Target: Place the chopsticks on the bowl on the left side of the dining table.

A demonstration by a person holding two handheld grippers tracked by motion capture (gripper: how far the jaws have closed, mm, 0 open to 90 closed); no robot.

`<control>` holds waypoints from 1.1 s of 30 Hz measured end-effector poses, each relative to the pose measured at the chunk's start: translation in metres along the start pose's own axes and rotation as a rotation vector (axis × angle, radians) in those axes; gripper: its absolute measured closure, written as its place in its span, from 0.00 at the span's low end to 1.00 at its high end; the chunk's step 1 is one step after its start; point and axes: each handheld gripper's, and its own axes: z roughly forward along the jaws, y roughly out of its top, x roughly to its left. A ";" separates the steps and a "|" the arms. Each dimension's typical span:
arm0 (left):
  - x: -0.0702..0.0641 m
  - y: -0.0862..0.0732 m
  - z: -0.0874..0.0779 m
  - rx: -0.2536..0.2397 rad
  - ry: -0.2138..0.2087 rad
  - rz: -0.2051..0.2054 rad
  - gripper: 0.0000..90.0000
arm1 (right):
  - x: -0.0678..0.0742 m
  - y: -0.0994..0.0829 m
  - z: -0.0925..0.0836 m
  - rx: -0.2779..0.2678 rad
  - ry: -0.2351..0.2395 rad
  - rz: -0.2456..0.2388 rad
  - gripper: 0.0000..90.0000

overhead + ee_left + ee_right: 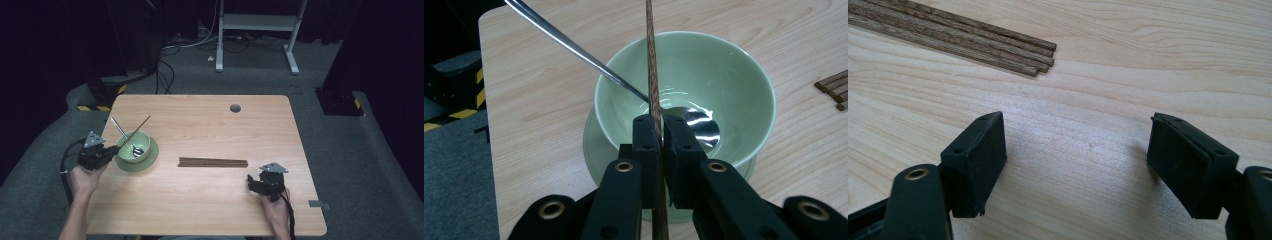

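Chopstick, one thin dark-brown wooden stick (653,75), sits clamped between the pads of the left tool (662,131), running up past the jaws and out over the pale green ceramic bowl (744,80). From the high view the same stick (138,126) leans up and away from the bowl (145,138), lower end by the rim at the left tool (111,150). Step in hand looks like placing the stick into the bowl.

Long silver metal spoon (574,50) already rests inside, its head flat on the bottom, its handle leaning out over the far-left rim. Bowl stands on a matching green saucer (152,159) near the left edge of the light wooden desk (210,125).

To do it well: keep the clench firm so the stick does not swivel, lower the near end inside the rim beside the spoon head rather than on it, let the stick lean on the rim, then release. Avoid knocking the spoon handle, and avoid pushing the bowl off its saucer.

Remaining bundle of dark wooden chopsticks (213,162) lies flat mid-desk, well apart from the bowl. Right tool (257,185) rests near the bundle's right end, jaws spread wide with nothing between them, bare desk (1088,110) under them and the stick ends (1040,57) just ahead.
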 end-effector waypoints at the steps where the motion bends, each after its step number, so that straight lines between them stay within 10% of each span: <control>1: 0.000 0.000 0.001 0.000 0.000 -0.002 0.94 | 0.000 0.000 0.000 0.000 0.000 0.000 0.26; 33: 0.006 -0.002 0.013 0.021 0.020 0.003 0.93 | 0.001 0.000 0.000 0.002 -0.003 0.006 0.26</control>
